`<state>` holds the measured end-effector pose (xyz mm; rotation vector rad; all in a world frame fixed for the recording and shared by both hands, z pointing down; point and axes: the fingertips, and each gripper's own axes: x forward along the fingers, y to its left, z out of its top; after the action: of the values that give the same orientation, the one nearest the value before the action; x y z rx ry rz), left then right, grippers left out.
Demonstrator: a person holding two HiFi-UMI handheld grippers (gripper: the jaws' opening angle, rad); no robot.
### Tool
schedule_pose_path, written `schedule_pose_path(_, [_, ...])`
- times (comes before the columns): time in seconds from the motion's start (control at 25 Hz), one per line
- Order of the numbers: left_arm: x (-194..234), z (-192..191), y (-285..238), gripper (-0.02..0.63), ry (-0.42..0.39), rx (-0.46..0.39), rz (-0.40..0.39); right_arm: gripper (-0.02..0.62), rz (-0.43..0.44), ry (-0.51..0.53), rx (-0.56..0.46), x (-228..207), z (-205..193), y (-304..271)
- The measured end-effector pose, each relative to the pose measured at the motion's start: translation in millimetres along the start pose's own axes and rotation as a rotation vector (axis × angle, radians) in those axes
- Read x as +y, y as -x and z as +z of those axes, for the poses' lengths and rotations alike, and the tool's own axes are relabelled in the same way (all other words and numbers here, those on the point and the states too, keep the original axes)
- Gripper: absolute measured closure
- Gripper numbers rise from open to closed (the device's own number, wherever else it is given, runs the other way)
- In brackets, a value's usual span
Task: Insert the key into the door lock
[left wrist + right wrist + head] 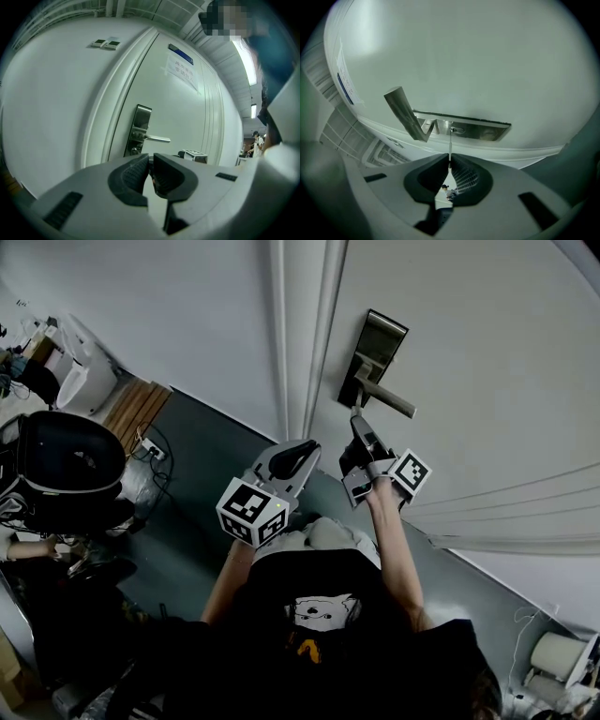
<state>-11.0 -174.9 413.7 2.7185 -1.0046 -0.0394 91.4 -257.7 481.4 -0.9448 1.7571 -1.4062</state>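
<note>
The thin silver key (450,146) is clamped in the right gripper (450,163), its tip at the brushed-steel lock plate (480,131); the left gripper (151,165) is closed on nothing.

A dark grey floor (202,460) is seen in the head view. A slatted wooden board (136,409) is laid on it against the wall, with a white power strip (153,452) and its cables just beside it. A black office chair (70,470) is stood near these, and a white cylinder (560,657) is set well apart, at the foot of the door (487,381).
</note>
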Motion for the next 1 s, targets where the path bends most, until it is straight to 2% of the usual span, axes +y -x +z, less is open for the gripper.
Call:
schedule_pose_path(0.44, [2.4, 1.7, -3.1, 0.571, -0.01, 0.001, 0.006, 0.577, 0.014, -0.041, -0.001, -4.4, 1.4, -11.0])
schedule_pose_path(0.72, [2.3, 0.2, -2.9, 0.571, -0.017, 0.012, 0.005, 0.577, 0.042, -0.163, -0.075, -7.9, -2.3, -13.4])
schedule_pose_path(1.0, [1.2, -2.1, -3.4, 0.571, -0.022, 0.023, 0.001, 0.577, 0.041, -0.168, -0.105, -10.8, 5.6, -12.8])
